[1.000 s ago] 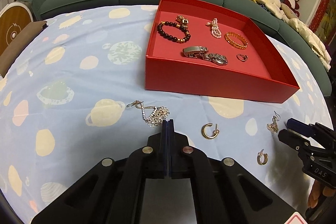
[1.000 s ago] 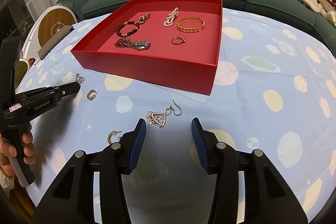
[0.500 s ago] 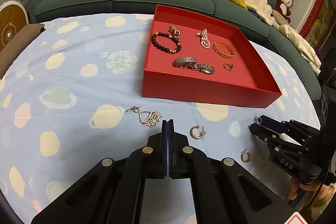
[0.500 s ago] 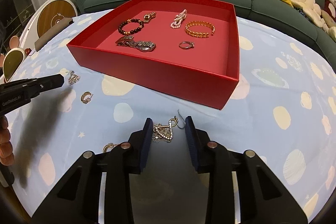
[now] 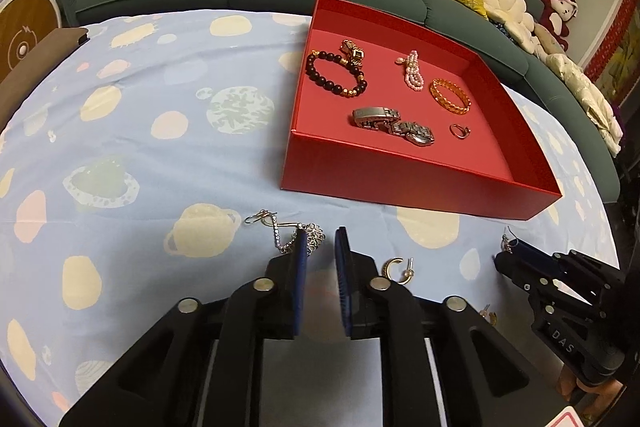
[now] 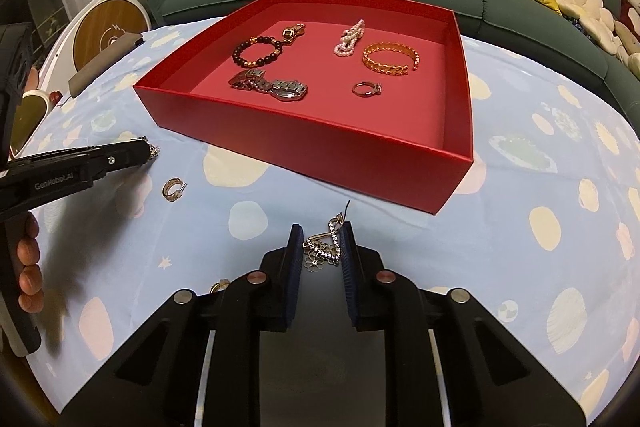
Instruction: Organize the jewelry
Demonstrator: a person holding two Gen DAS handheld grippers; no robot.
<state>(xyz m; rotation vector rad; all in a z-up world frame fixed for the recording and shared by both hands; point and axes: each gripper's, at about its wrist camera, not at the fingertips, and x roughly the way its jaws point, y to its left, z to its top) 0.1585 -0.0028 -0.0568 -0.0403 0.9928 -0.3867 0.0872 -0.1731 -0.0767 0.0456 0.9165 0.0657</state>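
A red tray (image 5: 416, 183) (image 6: 304, 143) holds a bead bracelet, a pearl piece, a gold bangle, a silver watch and a ring. My left gripper (image 5: 320, 239) is slightly open over a silver dangling earring (image 5: 280, 231) on the blue cloth; its left finger covers part of the earring. My right gripper (image 6: 320, 239) has its pads around a gold and crystal dangling earring (image 6: 324, 247), with a narrow gap left. It shows at the right in the left wrist view (image 5: 516, 255).
A gold hoop earring (image 5: 396, 269) (image 6: 173, 188) lies between the grippers. Another small hoop (image 5: 490, 315) (image 6: 219, 285) lies near the front edge. A green sofa with cushions stands behind the table. A round wooden board stands at the far left.
My left gripper has opened from fully shut and moved toward the silver earring. My right gripper has narrowed around the gold earring and drawn back from the tray.
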